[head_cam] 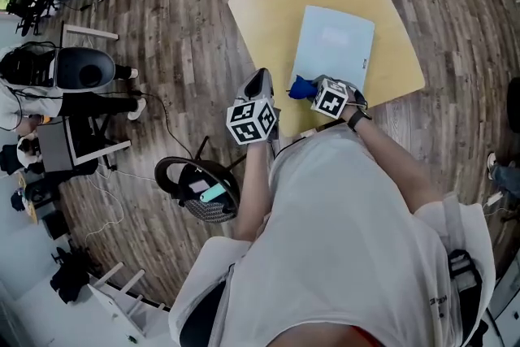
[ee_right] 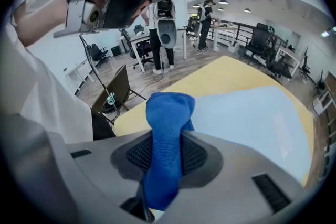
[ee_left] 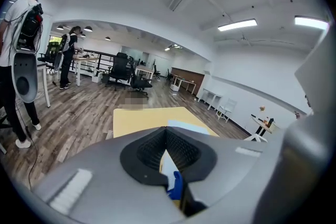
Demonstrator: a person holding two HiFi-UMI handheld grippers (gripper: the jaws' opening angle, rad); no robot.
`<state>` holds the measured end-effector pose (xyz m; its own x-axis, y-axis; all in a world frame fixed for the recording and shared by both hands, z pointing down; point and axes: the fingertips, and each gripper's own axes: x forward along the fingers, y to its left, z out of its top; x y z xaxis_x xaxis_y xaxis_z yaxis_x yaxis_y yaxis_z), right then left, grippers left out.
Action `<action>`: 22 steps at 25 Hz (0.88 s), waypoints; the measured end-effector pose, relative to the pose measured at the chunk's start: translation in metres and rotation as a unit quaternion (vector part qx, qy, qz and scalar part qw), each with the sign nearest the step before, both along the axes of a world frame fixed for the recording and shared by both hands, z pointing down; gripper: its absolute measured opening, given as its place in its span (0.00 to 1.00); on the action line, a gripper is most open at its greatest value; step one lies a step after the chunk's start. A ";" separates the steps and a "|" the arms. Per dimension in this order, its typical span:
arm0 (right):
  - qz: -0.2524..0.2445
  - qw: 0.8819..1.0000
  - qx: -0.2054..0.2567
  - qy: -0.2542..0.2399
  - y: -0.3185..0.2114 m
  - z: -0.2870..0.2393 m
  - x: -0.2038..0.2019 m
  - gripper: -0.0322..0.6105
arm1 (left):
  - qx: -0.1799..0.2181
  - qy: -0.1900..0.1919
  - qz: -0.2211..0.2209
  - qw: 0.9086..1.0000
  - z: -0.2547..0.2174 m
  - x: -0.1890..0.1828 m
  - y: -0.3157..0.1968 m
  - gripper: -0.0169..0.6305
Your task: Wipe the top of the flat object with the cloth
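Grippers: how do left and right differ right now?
The right gripper is clamped on the blue cloth; the left gripper is shut on nothing. The right gripper sits at the near edge of the pale flat board; the left gripper is off the board, by the table edge. Both carry marker cubes.

- Flat object [head_cam: 335, 41]: a pale blue rectangular sheet, lying flat on the yellow table [head_cam: 268, 12], slightly askew.
- Cloth [ee_right: 168, 113]: blue, bunched into a thick wad, pinched between the right tongs [ee_right: 167, 157], its free end at the sheet's near left corner.
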<state>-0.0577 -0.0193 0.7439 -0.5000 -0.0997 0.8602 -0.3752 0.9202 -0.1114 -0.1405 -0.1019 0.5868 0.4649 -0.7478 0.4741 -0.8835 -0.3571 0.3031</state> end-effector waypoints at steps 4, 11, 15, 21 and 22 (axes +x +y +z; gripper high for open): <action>0.073 0.997 -0.018 0.005 0.022 0.001 0.056 0.22 | 0.000 0.005 0.041 0.999 0.002 0.032 -0.004 0.04; 0.193 0.979 -0.063 0.021 0.059 0.007 0.142 0.22 | -0.004 0.009 0.106 0.994 0.008 0.085 -0.001 0.03; 0.223 0.971 -0.084 0.023 0.061 0.010 0.160 0.22 | 0.001 0.003 0.132 0.991 0.003 0.106 -0.004 0.04; 0.219 0.975 -0.042 0.004 0.016 -0.020 0.144 0.21 | 0.035 -0.013 0.135 0.990 -0.027 0.109 -0.028 0.04; 0.230 0.973 -0.011 -0.018 -0.003 -0.036 0.139 0.21 | 0.043 -0.014 0.132 0.990 -0.035 0.107 -0.035 0.03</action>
<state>0.0814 -0.0226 0.7074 -0.4366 -0.3015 0.8476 -0.7422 0.6531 -0.1500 -0.0331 -0.1364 0.5519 0.6363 -0.6407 0.4296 -0.7642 -0.5997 0.2376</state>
